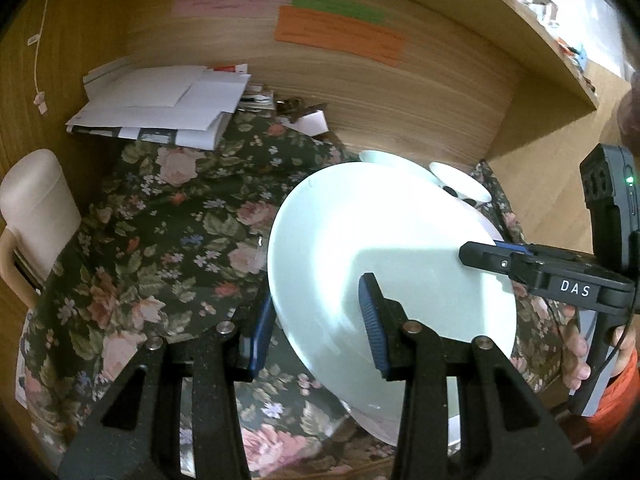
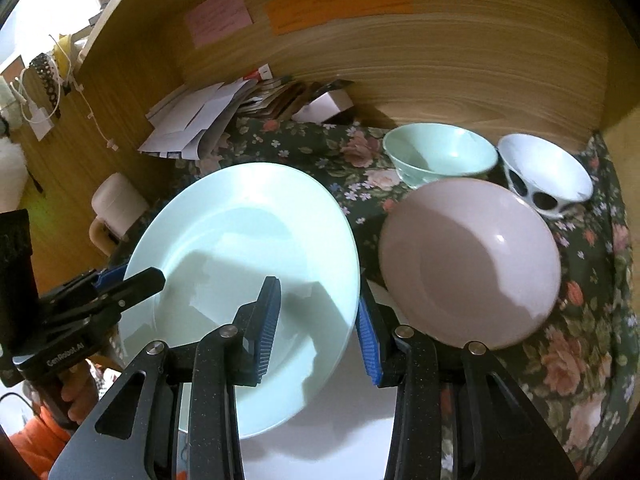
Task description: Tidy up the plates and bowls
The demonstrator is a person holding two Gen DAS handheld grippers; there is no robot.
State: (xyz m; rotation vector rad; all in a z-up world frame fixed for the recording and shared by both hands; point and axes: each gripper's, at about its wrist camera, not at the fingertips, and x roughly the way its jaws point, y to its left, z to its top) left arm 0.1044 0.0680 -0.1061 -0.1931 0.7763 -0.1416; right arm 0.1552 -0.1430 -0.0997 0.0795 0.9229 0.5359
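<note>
A pale green plate (image 1: 380,220) (image 2: 240,208) hangs tilted above the floral cloth, held at two opposite rims. My left gripper (image 1: 316,292) is shut on its near rim, one pad on top and one beneath; in the right wrist view it (image 2: 140,276) clamps the plate's left edge. My right gripper (image 2: 318,292) is shut on the opposite rim and shows at the plate's right edge (image 1: 480,254) in the left wrist view. On the cloth stand a pink plate (image 2: 472,264), a pale green bowl (image 2: 440,156) and a white bowl with dark spots (image 2: 548,172). Something white (image 2: 340,420) lies under the held plate.
A floral cloth (image 1: 160,240) covers the desk. A pile of papers (image 1: 160,108) and a small box (image 2: 328,104) sit against the wooden back wall (image 1: 400,92), which carries coloured notes. A cream mug (image 1: 36,208) stands at the left edge. A shelf overhangs at upper right.
</note>
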